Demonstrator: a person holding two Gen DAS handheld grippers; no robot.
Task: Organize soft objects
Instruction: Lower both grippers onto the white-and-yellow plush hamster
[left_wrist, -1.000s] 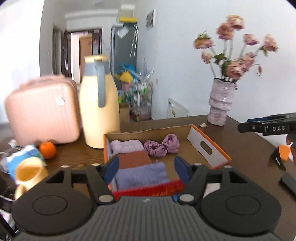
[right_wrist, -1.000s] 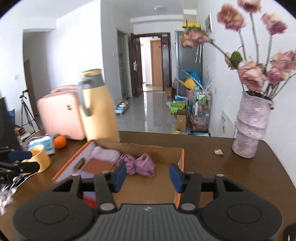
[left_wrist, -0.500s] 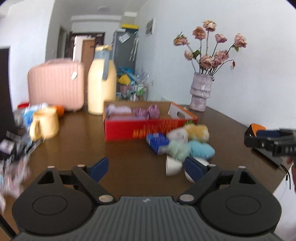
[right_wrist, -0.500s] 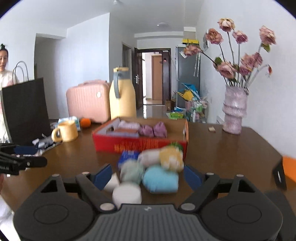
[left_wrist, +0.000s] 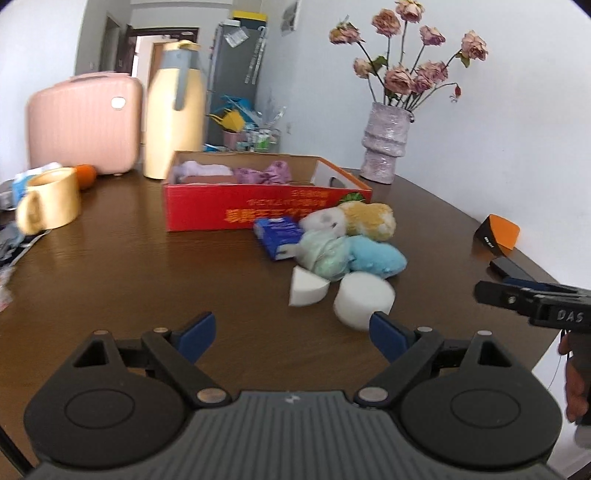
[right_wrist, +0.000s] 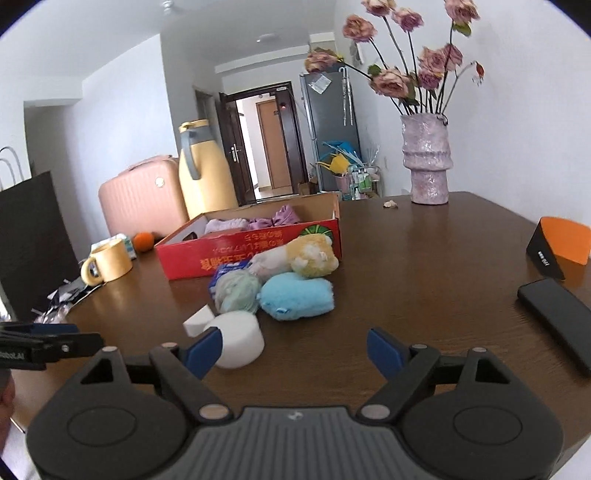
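Nearest, at the bottom of each wrist view, the left tool (left_wrist: 291, 334) and the right tool (right_wrist: 293, 349) both hover over the dark worktop (left_wrist: 122, 273) with their blue-tipped fingers spread apart and nothing between them. Just beyond the left tool's right fingertip, low centre-right of its frame, lies a white round sponge (left_wrist: 364, 300), with a white wedge sponge (left_wrist: 304, 286) beside it; in the right wrist view the round sponge sits just behind that tool's left fingertip. Behind them, mid-frame, a heap of soft things touches together: a blue plush (right_wrist: 297, 295), a pale green bundle (right_wrist: 236, 291), a yellow-and-white plush (right_wrist: 308, 256) and a blue packet (left_wrist: 279, 234). Further back, the heap lies against the front of a red box (left_wrist: 258, 206), which holds folded purple cloths (left_wrist: 264, 173). On the far worktop, a yellow mug (left_wrist: 50, 203) and an orange (left_wrist: 85, 175) stand at the left, with a pink case (left_wrist: 86, 123) and yellow jug (left_wrist: 173, 110) behind, and a vase of flowers (left_wrist: 386, 144) at upper right.
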